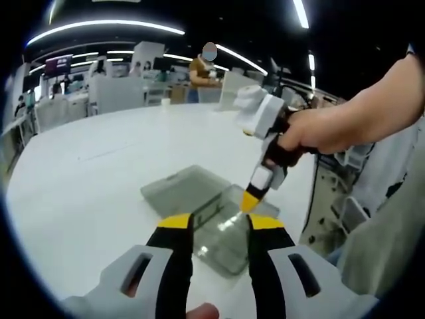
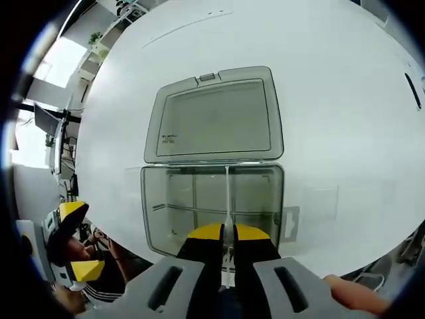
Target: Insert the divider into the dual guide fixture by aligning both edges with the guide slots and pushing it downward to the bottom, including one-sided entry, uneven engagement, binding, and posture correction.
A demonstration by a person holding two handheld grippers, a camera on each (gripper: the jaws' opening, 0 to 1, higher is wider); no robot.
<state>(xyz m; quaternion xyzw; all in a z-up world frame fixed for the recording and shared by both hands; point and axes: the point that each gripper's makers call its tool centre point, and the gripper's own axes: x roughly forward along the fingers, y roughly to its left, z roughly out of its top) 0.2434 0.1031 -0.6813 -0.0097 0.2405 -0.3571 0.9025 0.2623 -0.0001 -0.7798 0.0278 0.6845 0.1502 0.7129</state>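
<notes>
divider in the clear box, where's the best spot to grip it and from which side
Grip the divider by its top edge, coming straight down from above. It stands on edge as a thin upright sheet inside the open clear box, so only the top edge is free. The right tool already pinches it there, jaws on either face.

R gripper [image 2: 227,234] pinches divider [image 2: 228,199] upright in open box [image 2: 212,206], lid [image 2: 214,116] flat.

Premises: a large open-plan lab or workshop hall. Evidence in the left gripper view: long strip lights [image 1: 106,28] on a dark ceiling, a wide white table [image 1: 99,173], rows of white workstations [image 1: 119,90] behind it, a wall screen [image 1: 58,64], and a person [image 1: 202,70] standing at a far bench.
</notes>
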